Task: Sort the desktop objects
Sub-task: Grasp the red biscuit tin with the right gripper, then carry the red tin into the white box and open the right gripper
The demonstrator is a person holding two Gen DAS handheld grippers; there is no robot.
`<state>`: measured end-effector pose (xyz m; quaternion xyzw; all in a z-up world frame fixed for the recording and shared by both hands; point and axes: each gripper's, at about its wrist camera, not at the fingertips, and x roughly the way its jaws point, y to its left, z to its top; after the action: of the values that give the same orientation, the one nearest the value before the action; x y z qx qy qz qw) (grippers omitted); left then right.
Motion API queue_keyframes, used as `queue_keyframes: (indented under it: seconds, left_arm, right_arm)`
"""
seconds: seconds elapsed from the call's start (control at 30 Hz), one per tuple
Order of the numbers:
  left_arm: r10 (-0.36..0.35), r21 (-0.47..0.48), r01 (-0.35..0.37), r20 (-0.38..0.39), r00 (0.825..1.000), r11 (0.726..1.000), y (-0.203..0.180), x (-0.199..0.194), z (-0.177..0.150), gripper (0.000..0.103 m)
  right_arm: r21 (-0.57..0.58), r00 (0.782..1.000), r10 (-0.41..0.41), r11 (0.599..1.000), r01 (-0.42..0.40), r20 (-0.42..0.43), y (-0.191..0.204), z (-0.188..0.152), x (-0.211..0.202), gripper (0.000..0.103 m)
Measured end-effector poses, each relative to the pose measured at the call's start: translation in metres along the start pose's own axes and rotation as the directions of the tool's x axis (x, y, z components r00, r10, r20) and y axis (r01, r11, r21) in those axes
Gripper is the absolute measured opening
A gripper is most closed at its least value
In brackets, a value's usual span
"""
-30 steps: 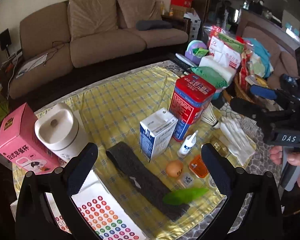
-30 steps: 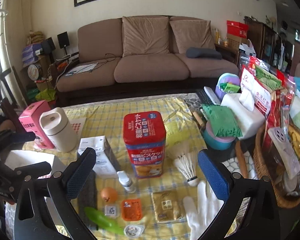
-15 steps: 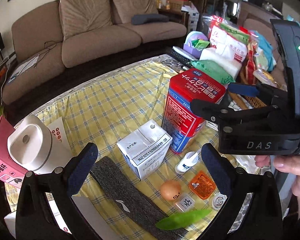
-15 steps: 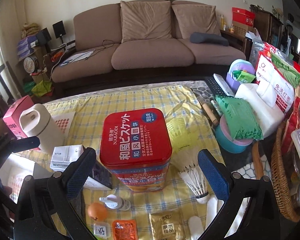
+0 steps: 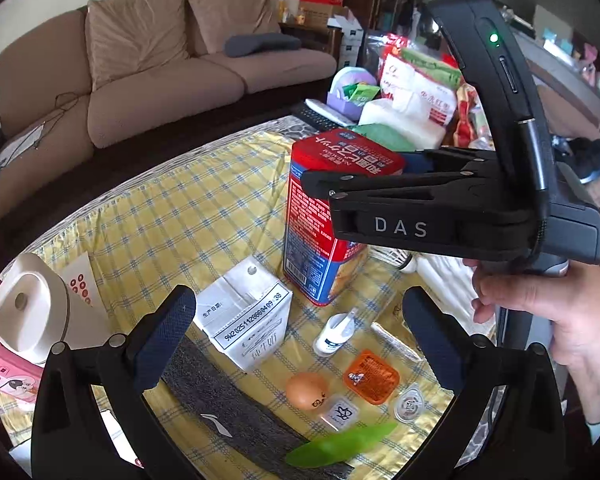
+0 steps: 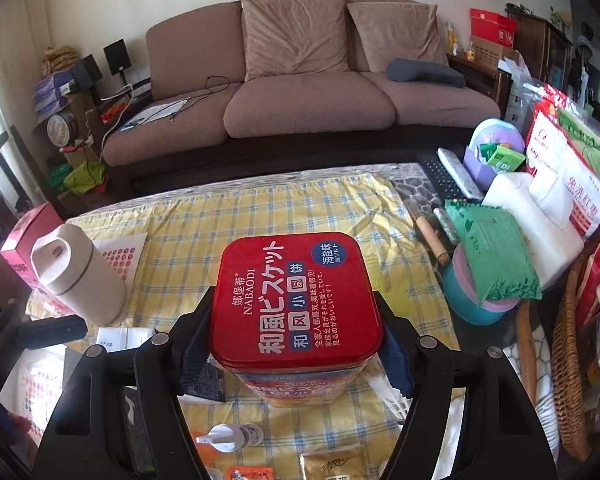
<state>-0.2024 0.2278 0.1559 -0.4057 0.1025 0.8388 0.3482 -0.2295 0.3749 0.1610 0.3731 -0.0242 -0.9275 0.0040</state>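
Tabletop [image 6: 284, 208] w/ yellow check cloth carries everything. Red biscuit tin [image 6: 296, 300] stands upright mid-cloth; right hand-held gripper [image 6: 296, 344] has its pads pressed on both sides just under the lid. Left hand-held gripper [image 5: 300, 332] spread wide, empty, above milk carton [image 5: 246, 322], egg [image 5: 307, 390] & small dropper bottle [image 5: 336, 334].
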Motion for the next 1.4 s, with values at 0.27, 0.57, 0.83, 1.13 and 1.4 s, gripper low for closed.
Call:
queue_keyframes:
  seconds: [0.27,0.57,0.83,1.13,1.4]
  left_arm:
    - [-0.118,0.023,0.116,0.071,0.99,0.993,-0.004,-0.018,0.016,0.103]
    - [-0.22,0.14,0.2,0.149,0.964,0.97,-0.029,-0.055,0.022,0.102]
    - [-0.268,0.096,0.257,0.129,0.955,0.962,-0.021,-0.116,-0.013,0.075]
    - [-0.248,-0.045,0.253,0.087,0.965,0.966,0.058,-0.22,-0.102,0.071]
    - [-0.174,-0.233,0.175,0.026,0.984,0.957,0.172,-0.254,-0.193,0.071]
  right_arm:
    - [-0.047,0.995,0.053,0.998,-0.049,0.082,-0.002,0.038,-0.076,0.073]
    - [-0.115,0.961,0.272,0.957,-0.265,0.045,0.023,0.055,-0.165,0.073]
    - [-0.1,0.941,0.339,0.936,-0.336,0.007,0.073,0.043,-0.195,0.073]
    - [-0.022,0.837,0.537,0.84,-0.541,-0.105,0.191,0.027,-0.182,0.073]
    - [0.052,0.731,0.632,0.765,-0.642,-0.258,0.332,-0.001,-0.109,0.073]
